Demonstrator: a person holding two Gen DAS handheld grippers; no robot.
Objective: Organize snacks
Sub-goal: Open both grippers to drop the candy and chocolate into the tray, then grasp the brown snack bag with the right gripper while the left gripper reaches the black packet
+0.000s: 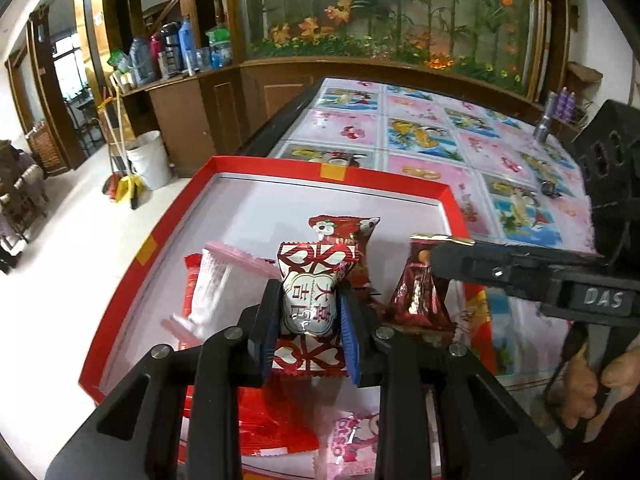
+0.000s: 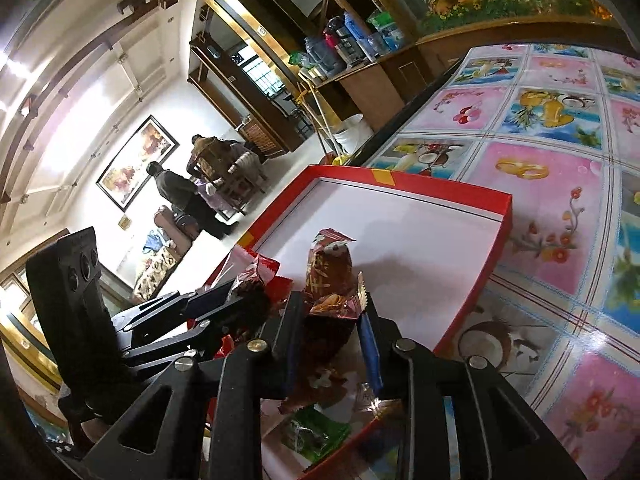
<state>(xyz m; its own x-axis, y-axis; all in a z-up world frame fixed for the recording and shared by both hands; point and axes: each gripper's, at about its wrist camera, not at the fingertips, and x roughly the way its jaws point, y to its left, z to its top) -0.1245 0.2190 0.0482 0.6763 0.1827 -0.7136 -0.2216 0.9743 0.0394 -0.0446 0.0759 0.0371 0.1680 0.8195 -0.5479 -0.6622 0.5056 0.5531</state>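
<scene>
My left gripper (image 1: 308, 312) is shut on a red-and-white wrapped candy (image 1: 310, 300) and holds it above the red-rimmed box (image 1: 160, 236) with a white floor. My right gripper (image 2: 332, 328) is shut on a dark red foil snack (image 2: 328, 320); it also shows in the left wrist view (image 1: 420, 292), hanging over the box's right part. Inside the box lie a pink-and-white packet (image 1: 216, 280), a dark red packet (image 1: 344, 228), a red packet (image 1: 276, 424), a pink packet (image 1: 352, 440) and a green packet (image 2: 316, 432).
The box sits at the near corner of a table with a pink and blue picture cloth (image 1: 420, 128). A small metal can (image 1: 542, 130) stands far right. A white bucket (image 1: 150, 158) and brooms stand on the floor left. People (image 2: 180, 188) sit across the room.
</scene>
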